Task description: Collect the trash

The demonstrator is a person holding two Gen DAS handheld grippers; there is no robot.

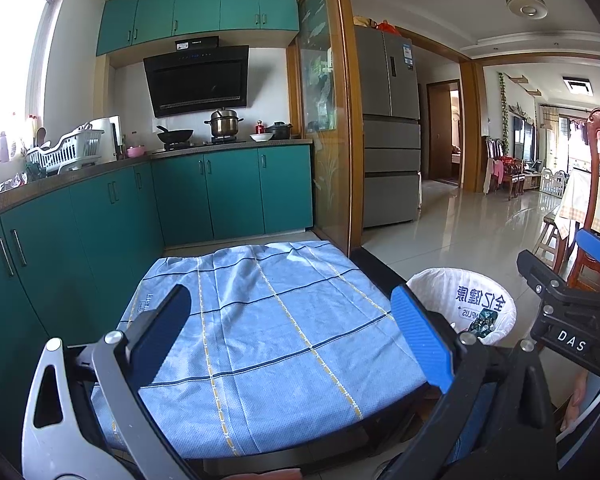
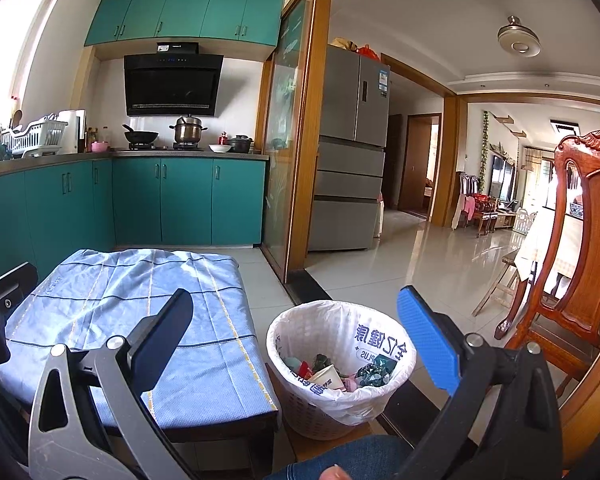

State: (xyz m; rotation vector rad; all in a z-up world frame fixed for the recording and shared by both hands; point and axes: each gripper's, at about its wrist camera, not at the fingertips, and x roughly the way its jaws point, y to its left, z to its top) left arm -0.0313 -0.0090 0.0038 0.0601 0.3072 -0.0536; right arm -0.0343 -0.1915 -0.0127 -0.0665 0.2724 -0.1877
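Left gripper [image 1: 292, 344]: jaws spread wide, nothing between them, no contact with anything. It hangs above the blue checked cloth [image 1: 276, 320] that covers a low table. Fingers frame the cloth's middle; one finger dark [image 1: 160, 336], the other with a blue ribbed pad [image 1: 420, 344].

Right gripper [image 2: 300, 344]: also wide open and empty, touching nothing. In its own view the white waste basket [image 2: 340, 364] sits between the two fingers and below them, on the floor just beside the table's right edge. Part of the right gripper's body shows at the right edge of the left wrist view, marked "DAS" [image 1: 572, 346].

Basket: woven plastic, lined with a white printed bag [image 2: 380, 344]. Inside lie a paper cup [image 2: 328, 376], a red scrap and crumpled green-patterned wrappers [image 2: 374, 374]; other bits are too small to name, possibly more paper.

Cloth surface: wrinkled, bare.

Surroundings: teal kitchen cabinets [image 2: 180, 200] behind the table, a steel pot [image 2: 188, 130] and wok [image 2: 140, 136] on the hob, a grey refrigerator [image 2: 352, 160] past the door frame, a carved wooden chair [image 2: 580, 240] at right.
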